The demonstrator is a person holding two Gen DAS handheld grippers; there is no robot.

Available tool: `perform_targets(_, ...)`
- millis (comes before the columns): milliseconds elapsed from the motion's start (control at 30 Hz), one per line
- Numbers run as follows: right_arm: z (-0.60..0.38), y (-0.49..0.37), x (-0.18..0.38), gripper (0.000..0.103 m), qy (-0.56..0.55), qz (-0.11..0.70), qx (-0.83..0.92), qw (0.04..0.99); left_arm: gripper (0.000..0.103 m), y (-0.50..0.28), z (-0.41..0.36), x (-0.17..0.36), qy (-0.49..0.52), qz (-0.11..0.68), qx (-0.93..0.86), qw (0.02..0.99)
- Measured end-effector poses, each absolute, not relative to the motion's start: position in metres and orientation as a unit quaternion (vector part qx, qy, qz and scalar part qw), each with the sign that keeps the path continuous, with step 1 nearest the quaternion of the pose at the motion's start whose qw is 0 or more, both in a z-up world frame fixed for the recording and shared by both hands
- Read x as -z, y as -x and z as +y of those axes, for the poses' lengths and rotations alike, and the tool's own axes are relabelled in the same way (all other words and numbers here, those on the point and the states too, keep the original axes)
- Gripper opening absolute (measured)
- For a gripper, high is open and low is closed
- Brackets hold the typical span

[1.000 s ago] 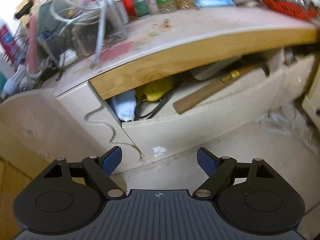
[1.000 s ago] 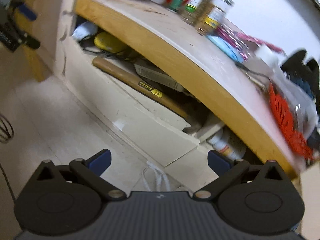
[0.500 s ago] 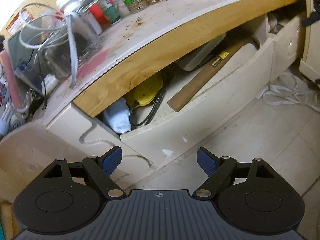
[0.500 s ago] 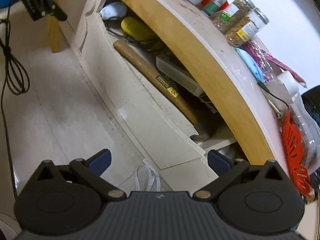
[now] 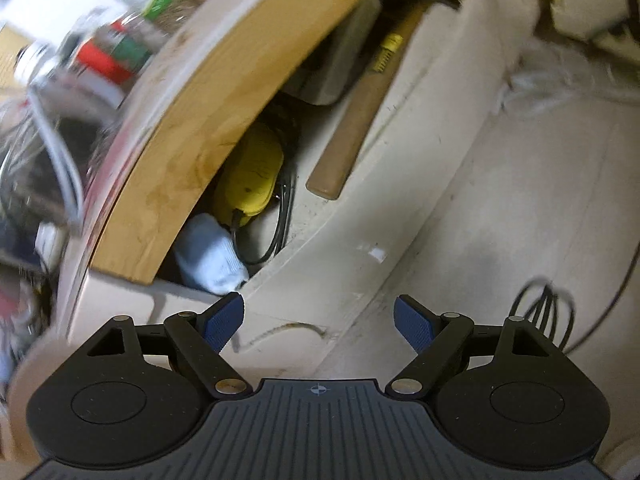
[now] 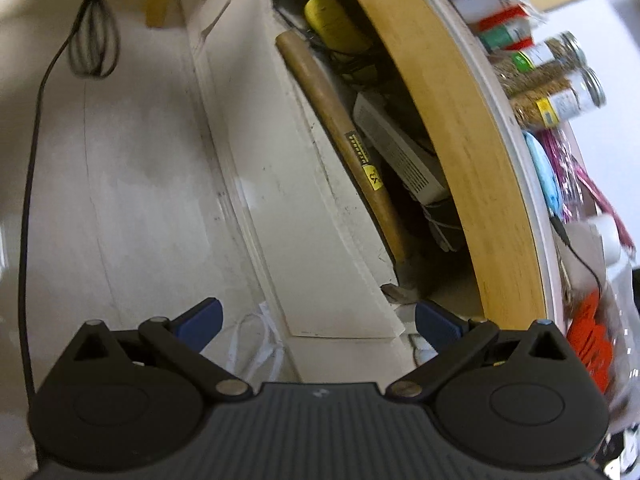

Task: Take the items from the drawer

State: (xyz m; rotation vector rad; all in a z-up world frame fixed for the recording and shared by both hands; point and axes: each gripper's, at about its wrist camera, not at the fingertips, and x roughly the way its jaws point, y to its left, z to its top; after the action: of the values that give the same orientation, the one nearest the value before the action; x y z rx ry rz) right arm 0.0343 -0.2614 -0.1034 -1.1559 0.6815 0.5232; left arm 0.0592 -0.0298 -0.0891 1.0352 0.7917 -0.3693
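Both the left gripper (image 5: 319, 318) and right gripper (image 6: 319, 326) hang open and empty above the pulled-out cream wooden drawer (image 6: 320, 240), so the wooden-handled hammer (image 6: 340, 128) lies reachable.

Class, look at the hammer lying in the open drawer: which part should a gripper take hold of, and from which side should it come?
Probably the bare wooden handle of the hammer, near its free end. It lies along the drawer's front wall; the head end sits deep under the worktop. Come from above and in front, fingers straddling the handle crosswise. Both the left gripper and the right gripper are open and empty.
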Motion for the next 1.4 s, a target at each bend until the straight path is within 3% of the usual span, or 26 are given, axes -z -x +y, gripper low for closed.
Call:
perform_targets(200,-0.262,-0.048,0.121,0.103,0.565,0.306,-0.244,0.726,0.083,-0.067,-0.030,0.116,-0.553,0.343,0.176,0.739)
perform_targets(633,-0.272,-0.092,0.156,0.103,0.586,0.318,-0.226,0.710,0.083,-0.096,-0.031,0.159,-0.614,0.317,0.188,0.698)
perform_targets(1400,-0.272,-0.117,0.177,0.102,0.595,0.334,-0.197,0.704,0.083,-0.129,-0.019,0.177,-0.628,0.320,0.183,0.686)
